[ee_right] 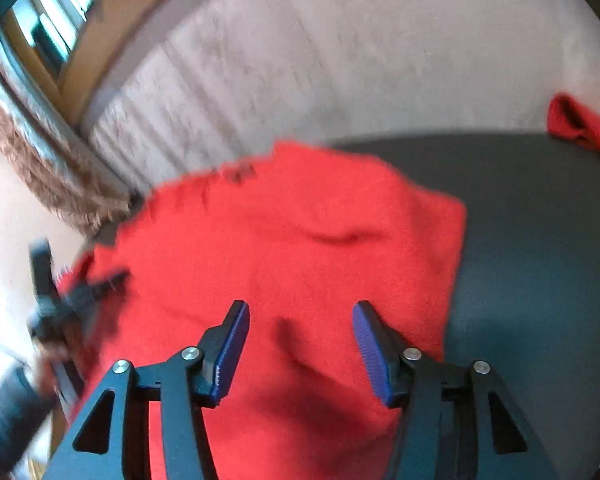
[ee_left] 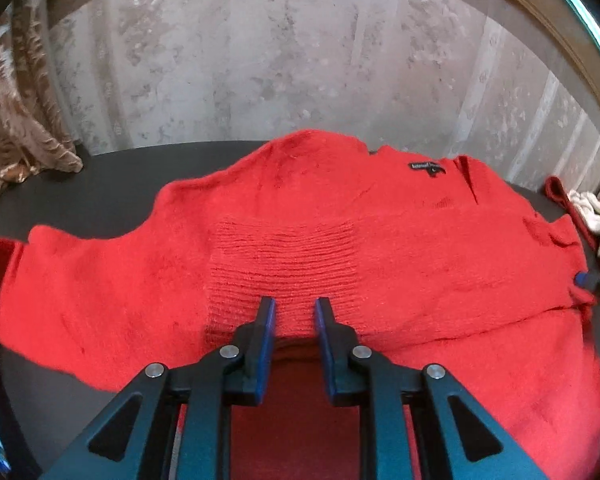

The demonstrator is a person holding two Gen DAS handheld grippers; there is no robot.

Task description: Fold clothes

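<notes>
My left gripper (ee_left: 295, 307) has its jaws slightly parted, with a narrow gap and nothing pinched; they hover over the ribbed band of the red sweater (ee_left: 320, 248). My right gripper (ee_right: 301, 314) has its jaws much wider apart, also empty, with the sweater's fabric (ee_right: 280, 248) lying under them untouched.

The sweater lies spread across the dark counter (ee_left: 100, 188), with one sleeve stretching toward the left edge of the left view. Only the left view gives me the black neck label (ee_left: 427, 167) sharply, along with a heap of pale cloth (ee_left: 596, 216) at the counter's right edge and the tip of the other gripper (ee_left: 588, 280) by the sweater's side. The right view is blurred; it alone shows the sweater's straight right edge against bare counter (ee_right: 540, 240) and a separate red piece (ee_right: 580, 124) at the far right.

Behind the counter hangs a pale sheer curtain (ee_left: 280, 60), with a brown patterned drape (ee_left: 16, 120) on the left and a wooden frame (ee_left: 560, 32) at the upper right.
</notes>
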